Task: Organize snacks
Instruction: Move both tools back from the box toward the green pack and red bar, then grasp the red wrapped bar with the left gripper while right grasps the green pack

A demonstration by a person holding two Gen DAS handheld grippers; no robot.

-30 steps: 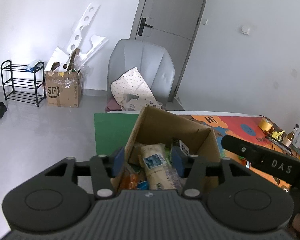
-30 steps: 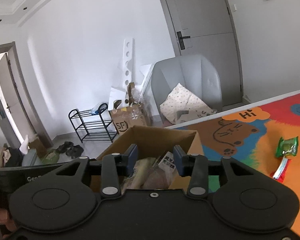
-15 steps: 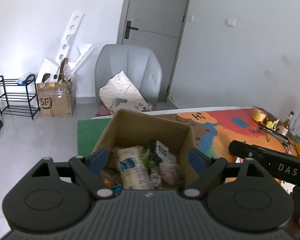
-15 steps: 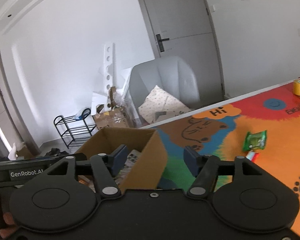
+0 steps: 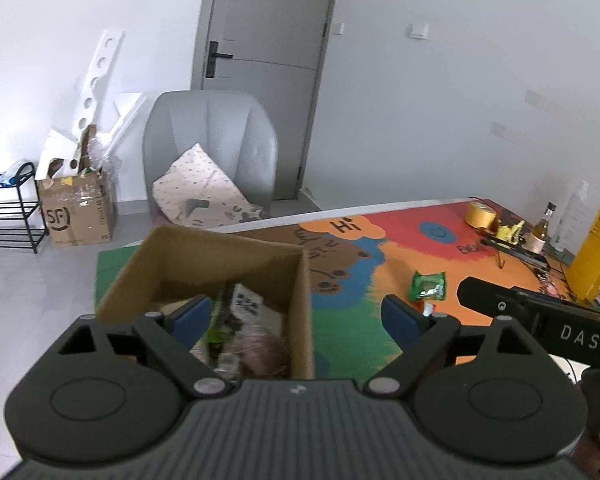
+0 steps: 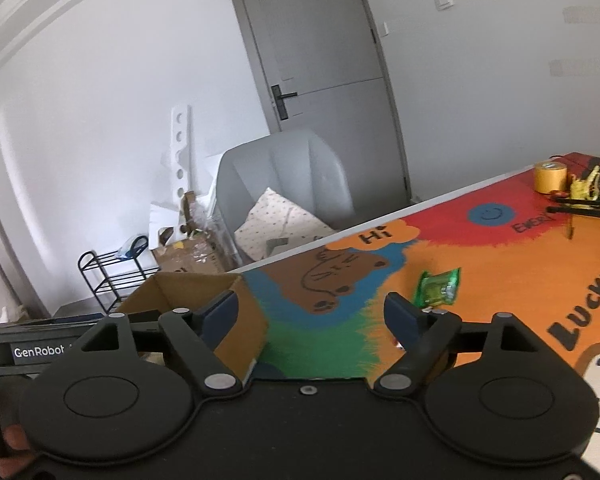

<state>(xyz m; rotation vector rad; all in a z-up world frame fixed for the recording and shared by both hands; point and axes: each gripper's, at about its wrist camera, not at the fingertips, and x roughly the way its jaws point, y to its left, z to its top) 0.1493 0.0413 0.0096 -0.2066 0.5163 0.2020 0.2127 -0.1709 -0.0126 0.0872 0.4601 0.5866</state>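
An open cardboard box (image 5: 236,258) stands on the colourful mat and holds several snack packets (image 5: 244,320); it also shows in the right wrist view (image 6: 192,292). A green snack packet (image 5: 429,286) lies on the orange part of the mat, right of the box, also in the right wrist view (image 6: 439,287). My left gripper (image 5: 296,316) is open and empty, above the box's right wall. My right gripper (image 6: 312,314) is open and empty, over the mat between box and green packet.
The mat (image 6: 520,272) covers the table. A yellow tape roll (image 6: 550,177), bottles (image 5: 542,228) and an orange juice bottle (image 5: 594,256) stand at the far right. A grey chair (image 5: 210,148) with a cushion stands behind the table.
Both grippers opened wide and swung right, away from the box interior. The green packet came into the left wrist view.
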